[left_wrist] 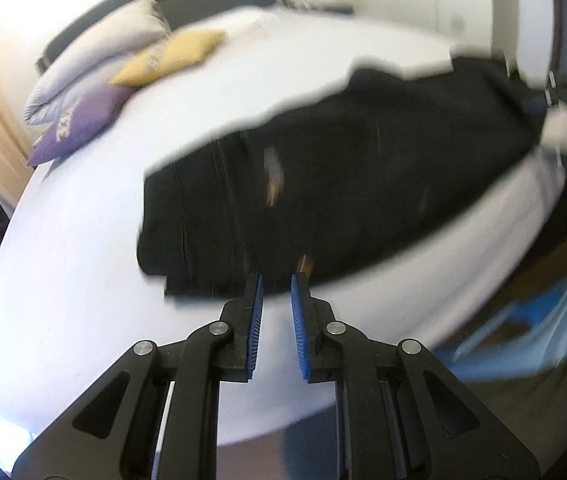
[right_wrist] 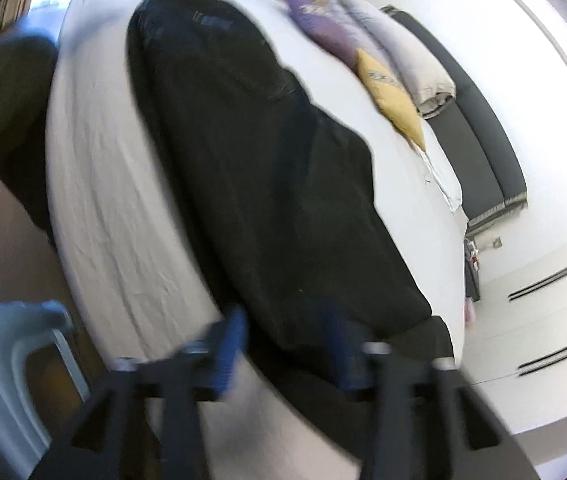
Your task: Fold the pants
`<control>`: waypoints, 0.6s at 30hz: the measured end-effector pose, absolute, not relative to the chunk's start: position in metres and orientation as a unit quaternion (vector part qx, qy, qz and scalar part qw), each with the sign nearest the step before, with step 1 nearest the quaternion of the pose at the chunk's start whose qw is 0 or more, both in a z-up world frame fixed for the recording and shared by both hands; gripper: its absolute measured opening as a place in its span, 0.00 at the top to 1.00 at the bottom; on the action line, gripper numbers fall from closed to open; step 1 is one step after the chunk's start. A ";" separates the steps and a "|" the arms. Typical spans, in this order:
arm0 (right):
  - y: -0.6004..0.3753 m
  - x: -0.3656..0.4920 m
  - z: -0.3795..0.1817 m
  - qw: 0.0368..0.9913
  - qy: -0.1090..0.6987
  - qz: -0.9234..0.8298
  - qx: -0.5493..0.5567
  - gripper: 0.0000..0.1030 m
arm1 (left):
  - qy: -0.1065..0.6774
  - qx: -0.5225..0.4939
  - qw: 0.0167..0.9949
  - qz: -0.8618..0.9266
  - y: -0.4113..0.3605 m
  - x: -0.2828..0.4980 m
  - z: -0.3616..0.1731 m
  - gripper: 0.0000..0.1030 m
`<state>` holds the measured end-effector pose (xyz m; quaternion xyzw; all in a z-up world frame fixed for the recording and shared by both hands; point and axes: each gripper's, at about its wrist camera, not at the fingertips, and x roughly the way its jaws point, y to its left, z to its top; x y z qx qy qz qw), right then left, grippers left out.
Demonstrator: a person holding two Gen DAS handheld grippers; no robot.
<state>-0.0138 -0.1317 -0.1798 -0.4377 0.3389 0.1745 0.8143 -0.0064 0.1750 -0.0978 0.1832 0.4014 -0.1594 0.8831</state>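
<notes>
Black pants [left_wrist: 343,184] lie spread along the near side of a white bed [left_wrist: 83,280]. In the left wrist view my left gripper [left_wrist: 276,280] hovers just short of the pants' near edge, its blue-padded jaws a small gap apart and empty. In the right wrist view the pants [right_wrist: 267,184] stretch away from me along the bed. My right gripper [right_wrist: 283,320] is open wide, blurred by motion, with the pants' near end between or just beyond its blue pads [right_wrist: 229,344]; I cannot tell whether it touches the cloth.
Purple [left_wrist: 79,124], yellow [left_wrist: 167,56] and white [left_wrist: 95,52] pillows lie at the head of the bed by a dark headboard [right_wrist: 479,128]. A pale blue plastic stool [right_wrist: 7,360] stands on the floor beside the bed. White wardrobe doors [right_wrist: 555,288] are beyond.
</notes>
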 end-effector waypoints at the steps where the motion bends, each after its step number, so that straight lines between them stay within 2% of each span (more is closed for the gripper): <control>1: -0.137 -0.014 -0.170 0.825 0.345 0.183 -0.408 0.48 | 0.387 0.162 0.893 -0.160 0.165 -0.001 -0.087 0.86; 6: -0.184 0.021 -0.129 0.880 0.392 0.150 -0.221 0.48 | 0.360 0.066 0.906 -0.213 0.093 0.037 -0.065 0.86; 9: -0.208 0.038 -0.119 0.891 0.401 0.135 -0.163 0.48 | 0.399 0.080 0.884 -0.228 0.041 0.061 -0.094 0.86; 12: -0.244 0.060 -0.110 0.902 0.407 0.103 -0.103 0.45 | 0.479 0.079 0.841 -0.240 0.013 0.075 -0.143 0.86; 15: -0.297 0.100 -0.107 0.899 0.435 0.044 -0.015 0.34 | 0.466 0.112 0.849 -0.221 0.002 0.061 -0.158 0.87; 18: -0.354 0.150 -0.110 0.873 0.483 -0.031 0.062 0.34 | 0.468 0.100 0.850 -0.221 0.001 0.058 -0.159 0.87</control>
